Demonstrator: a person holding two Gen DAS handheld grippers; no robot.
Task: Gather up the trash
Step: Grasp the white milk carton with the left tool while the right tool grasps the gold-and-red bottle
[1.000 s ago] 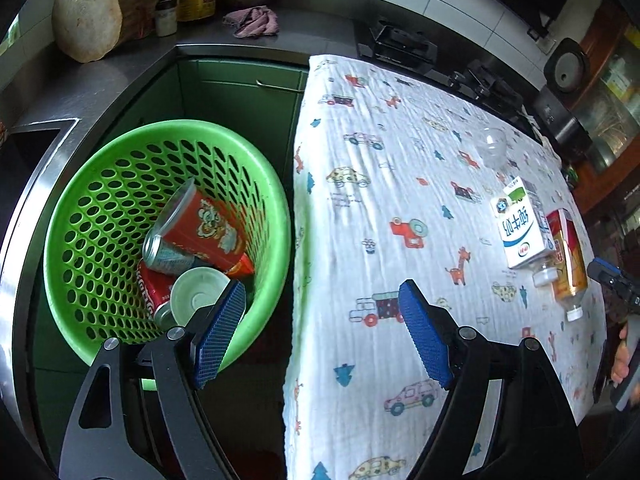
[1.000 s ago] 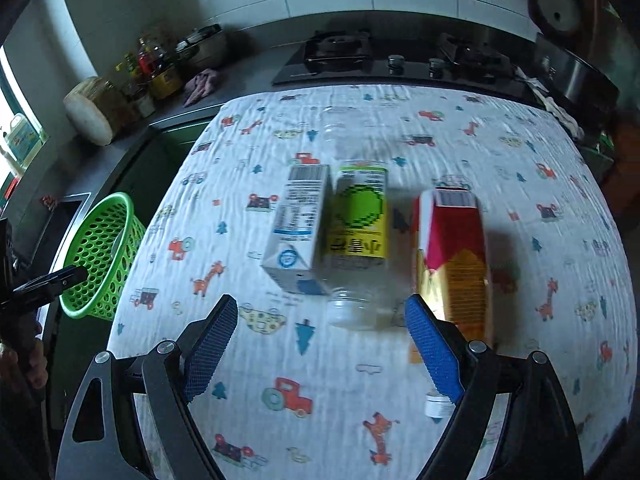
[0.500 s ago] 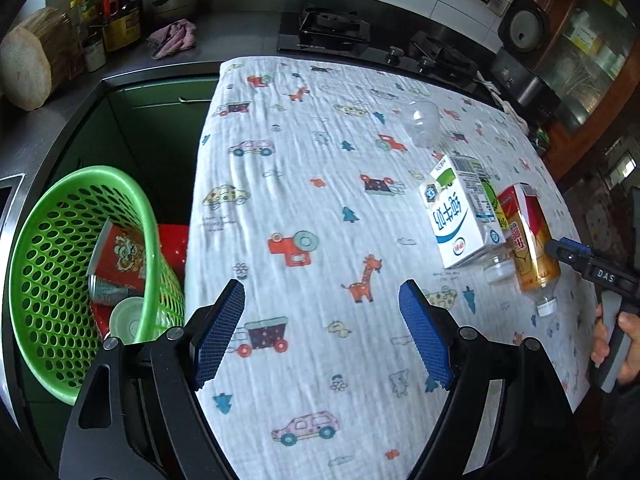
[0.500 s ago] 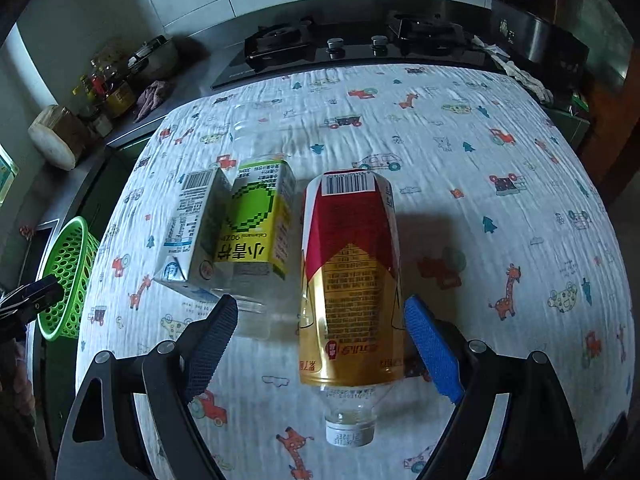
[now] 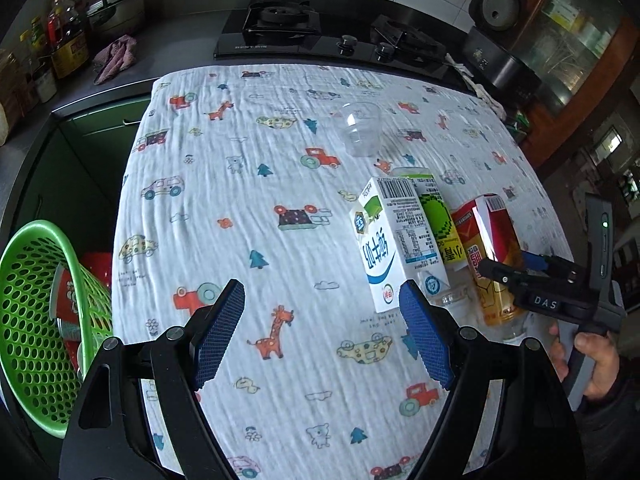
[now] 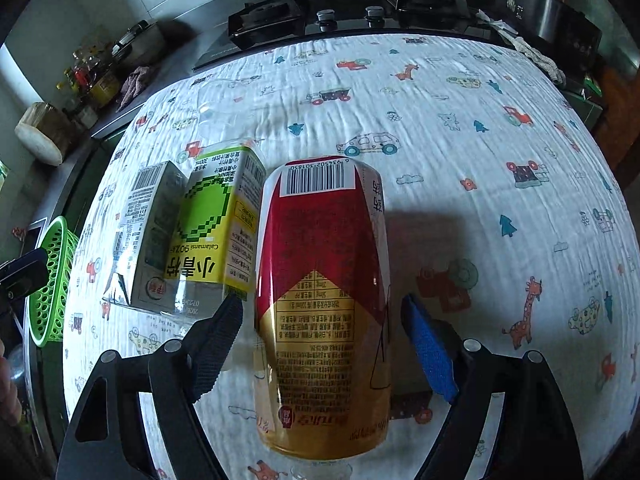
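White printed cloth (image 5: 248,184) covers table; stove (image 5: 280,24) behind.

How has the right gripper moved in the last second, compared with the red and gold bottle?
Yes. The right gripper has advanced toward the red and gold bottle, which lies on the tablecloth; its open fingers now straddle the bottle.

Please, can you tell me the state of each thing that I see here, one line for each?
Left tongs: open, empty, above the cloth.
Right tongs: open, straddling the red and gold bottle.
Red and gold bottle: lying down, not gripped.
Green-label bottle: lying down.
Milk carton: lying down.
Clear cup: upright, empty.
Green basket: holds trash.
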